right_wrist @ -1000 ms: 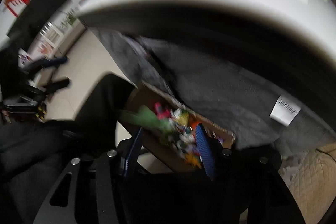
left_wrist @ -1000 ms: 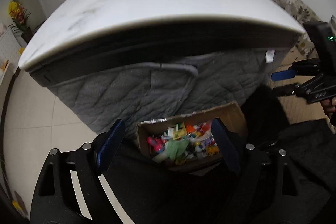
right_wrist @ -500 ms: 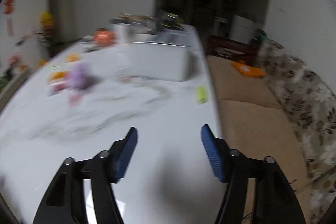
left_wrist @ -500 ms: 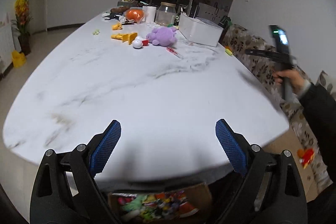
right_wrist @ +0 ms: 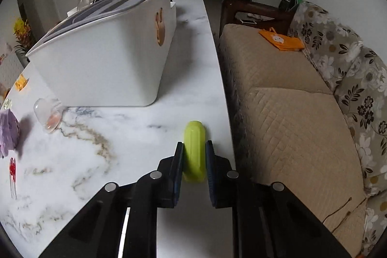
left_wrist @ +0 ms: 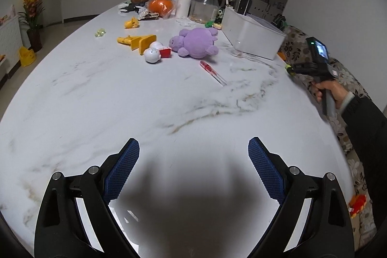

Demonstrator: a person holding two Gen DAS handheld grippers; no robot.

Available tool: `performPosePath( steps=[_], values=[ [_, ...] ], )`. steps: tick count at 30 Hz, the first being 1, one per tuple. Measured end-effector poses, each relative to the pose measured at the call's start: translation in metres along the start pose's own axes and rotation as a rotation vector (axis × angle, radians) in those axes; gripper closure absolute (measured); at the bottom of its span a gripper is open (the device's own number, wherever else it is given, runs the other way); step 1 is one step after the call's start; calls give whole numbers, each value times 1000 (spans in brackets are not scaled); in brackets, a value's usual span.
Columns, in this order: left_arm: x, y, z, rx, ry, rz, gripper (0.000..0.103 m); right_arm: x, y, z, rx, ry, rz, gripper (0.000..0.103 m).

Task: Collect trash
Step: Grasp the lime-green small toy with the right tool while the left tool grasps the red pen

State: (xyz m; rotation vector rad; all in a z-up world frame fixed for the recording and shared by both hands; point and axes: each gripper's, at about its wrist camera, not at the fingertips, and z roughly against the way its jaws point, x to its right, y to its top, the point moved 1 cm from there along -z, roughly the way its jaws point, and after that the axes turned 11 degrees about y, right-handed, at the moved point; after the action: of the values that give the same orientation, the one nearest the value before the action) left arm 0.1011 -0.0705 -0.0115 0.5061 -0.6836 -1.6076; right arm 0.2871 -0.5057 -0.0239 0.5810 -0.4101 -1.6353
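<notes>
On a white marble table (right_wrist: 135, 137), the right gripper (right_wrist: 194, 156) has its two fingers pressed against the sides of a small lime-green plastic piece (right_wrist: 194, 149), pinching it around its middle. The piece lies just in front of a large white storage bin (right_wrist: 101, 64), close to the table's edge beside a beige sofa (right_wrist: 285, 117). It looks like smooth, hard, hollow plastic: probably very light and stiff, but slippery, so a hold across its flat sides seems safer than one at its rounded ends. The left gripper (left_wrist: 193, 156) hovers over bare marble well in front of the bin, fingers spread wide and holding nothing. A purple plush toy (left_wrist: 196, 42) lies just left of the bin.
</notes>
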Motion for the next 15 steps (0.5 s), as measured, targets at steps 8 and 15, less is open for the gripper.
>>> performPosePath(
  steps=[8,15],
  values=[
    [44,48,-55,12,117,-16,14,-47,-62,57,42,207,61,86],
    [85,97,-131,-54,203,62,14,-75,-135,114,53,367,91,86]
  ],
)
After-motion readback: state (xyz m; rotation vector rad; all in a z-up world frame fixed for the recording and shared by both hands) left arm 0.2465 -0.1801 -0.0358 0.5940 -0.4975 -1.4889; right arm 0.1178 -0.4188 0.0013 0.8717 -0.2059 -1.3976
